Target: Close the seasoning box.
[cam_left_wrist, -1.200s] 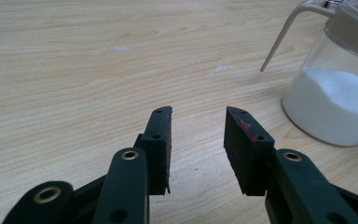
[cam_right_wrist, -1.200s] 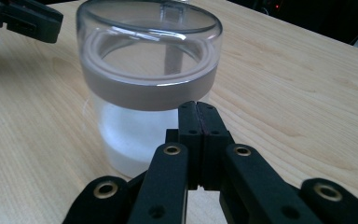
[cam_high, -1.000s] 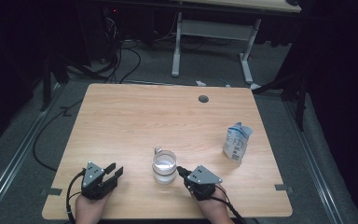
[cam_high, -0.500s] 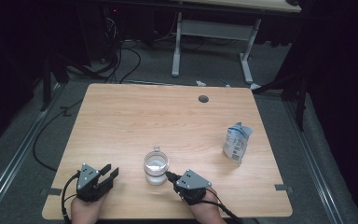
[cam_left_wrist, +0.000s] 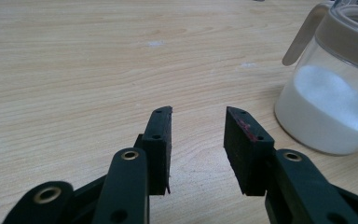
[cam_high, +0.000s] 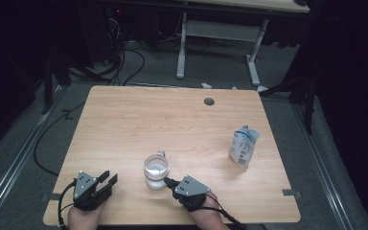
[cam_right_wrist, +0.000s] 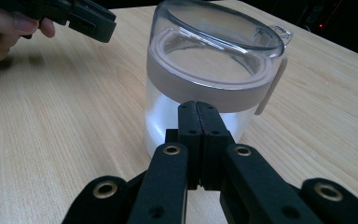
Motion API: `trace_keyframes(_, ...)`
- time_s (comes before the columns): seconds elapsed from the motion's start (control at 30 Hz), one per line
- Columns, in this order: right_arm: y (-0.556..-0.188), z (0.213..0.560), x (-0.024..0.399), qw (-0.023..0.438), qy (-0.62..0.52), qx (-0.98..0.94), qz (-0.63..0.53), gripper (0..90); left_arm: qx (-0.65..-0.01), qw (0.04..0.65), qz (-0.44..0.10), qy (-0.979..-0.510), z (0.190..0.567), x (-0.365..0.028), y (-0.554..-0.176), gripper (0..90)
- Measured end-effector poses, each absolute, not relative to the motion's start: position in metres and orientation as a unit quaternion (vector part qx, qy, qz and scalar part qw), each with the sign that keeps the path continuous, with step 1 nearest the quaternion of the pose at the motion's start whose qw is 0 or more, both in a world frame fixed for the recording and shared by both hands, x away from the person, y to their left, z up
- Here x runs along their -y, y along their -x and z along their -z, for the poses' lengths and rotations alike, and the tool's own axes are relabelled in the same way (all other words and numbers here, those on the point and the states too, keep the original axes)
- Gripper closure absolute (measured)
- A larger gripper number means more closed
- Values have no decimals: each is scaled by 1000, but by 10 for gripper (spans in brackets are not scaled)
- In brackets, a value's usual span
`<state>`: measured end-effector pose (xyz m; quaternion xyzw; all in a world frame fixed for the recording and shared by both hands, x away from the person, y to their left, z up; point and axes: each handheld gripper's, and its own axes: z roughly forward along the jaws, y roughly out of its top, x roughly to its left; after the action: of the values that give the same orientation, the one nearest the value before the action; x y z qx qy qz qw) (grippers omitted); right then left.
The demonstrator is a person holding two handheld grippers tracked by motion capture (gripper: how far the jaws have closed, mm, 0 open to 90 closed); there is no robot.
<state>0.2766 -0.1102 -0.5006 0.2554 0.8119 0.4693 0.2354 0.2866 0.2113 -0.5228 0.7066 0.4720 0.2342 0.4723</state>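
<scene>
A clear glass jar (cam_high: 156, 171) with a clear lid, a side handle and white powder inside stands upright near the table's front middle. My right gripper (cam_high: 167, 182) is shut with nothing between its jaws. In the right gripper view its closed tips (cam_right_wrist: 198, 109) rest against the lower wall of the jar (cam_right_wrist: 209, 65). My left gripper (cam_high: 109, 176) lies at the front left, open and empty, a hand's width left of the jar. Through the left gripper view, the open jaws (cam_left_wrist: 198, 119) point across bare wood, with the jar (cam_left_wrist: 328, 107) off to the right.
A white and blue pouch (cam_high: 243, 146) stands upright at the right of the wooden table (cam_high: 172, 120). A round cable hole (cam_high: 209, 101) lies near the far edge. The person's hand (cam_right_wrist: 4, 32) holds the left gripper (cam_right_wrist: 93, 18) beyond the jar.
My right gripper has slid left along the front edge with its shut tips at the jar, and the jar has shifted left with it. The left gripper has stayed put.
</scene>
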Motion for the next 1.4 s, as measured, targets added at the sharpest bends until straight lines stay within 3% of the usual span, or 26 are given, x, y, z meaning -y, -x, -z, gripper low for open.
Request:
trace_keyframes(0.23, -279, 500, 119, 238, -269, -807, -469, 841, -468, 474, -232, -709, 522, -209, -289, 623)
trace_keyframes(0.67, -296, 505, 183, 261, -364, -773, -450, 624, -450, 481, -220, -720, 521, -193, -303, 623)
trace_keyframes(1.03, -283, 502, 273, 301, -445, -717, -445, 559, -441, 482, -215, -726, 522, -184, -309, 616)
trace_keyframes(1.4, -285, 503, 281, 298, -451, -713, -446, 551, -448, 478, -222, -722, 522, -190, -304, 616)
